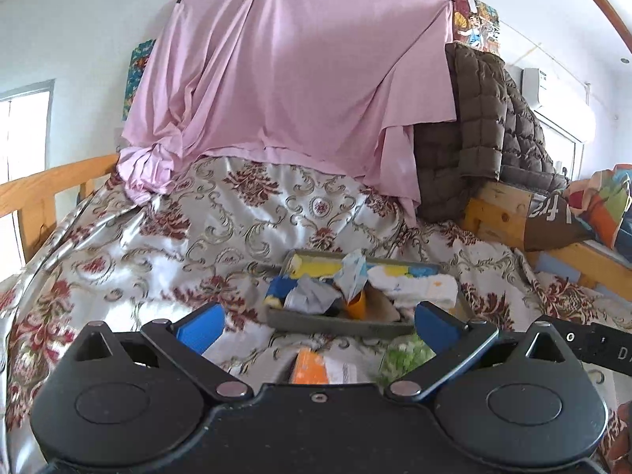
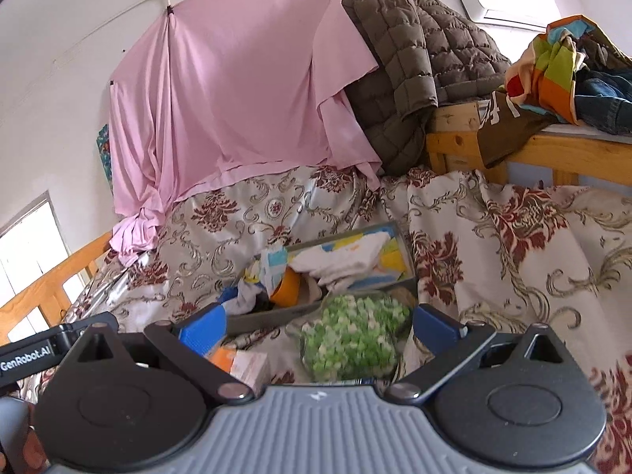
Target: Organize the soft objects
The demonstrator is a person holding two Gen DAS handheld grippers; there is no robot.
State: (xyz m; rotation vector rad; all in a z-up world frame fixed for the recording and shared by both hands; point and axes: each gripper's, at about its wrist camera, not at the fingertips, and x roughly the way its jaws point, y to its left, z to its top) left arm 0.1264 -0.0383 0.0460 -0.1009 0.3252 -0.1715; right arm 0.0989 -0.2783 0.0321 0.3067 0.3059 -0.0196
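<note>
A grey tray [image 1: 335, 326] heaped with soft things sits at the centre of the left wrist view, resting on a shiny bedspread [image 1: 130, 252] patterned with dark red flowers and grey scrolls. Inside it lie a white folded cloth [image 1: 414, 286], a crumpled grey cloth [image 1: 312, 296], a pale blue and white cloth [image 1: 353, 272] standing up in the middle, and an orange cup [image 1: 355, 308] tipped on its side. The left gripper [image 1: 318, 326] is spread wide, its blue fingers [image 1: 201, 328] empty, with the tray's near edge showing in the gap between them, just beyond the fingertips. Lower in that gap, closer to the camera, lie an orange and white packet [image 1: 316, 367] and, to its right, a green and white speckled bundle [image 1: 403, 355]. In the right wrist view the tray [image 2: 276, 318] sits just above centre, turned at an angle, and the speckled bundle [image 2: 351, 339] fills the lower centre, lying on the bedspread between the spread, empty fingers of the right gripper [image 2: 318, 326], neither finger visibly pressing on it. The orange packet [image 2: 237, 363] lies near the left finger. Behind the tray, a pink sheet [image 1: 284, 71] hangs across the upper middle of both views. To its right a brown quilted jacket [image 1: 486, 126] drapes over a wooden frame [image 1: 501, 213], and bright clothes [image 2: 561, 67] pile at the upper right.
</note>
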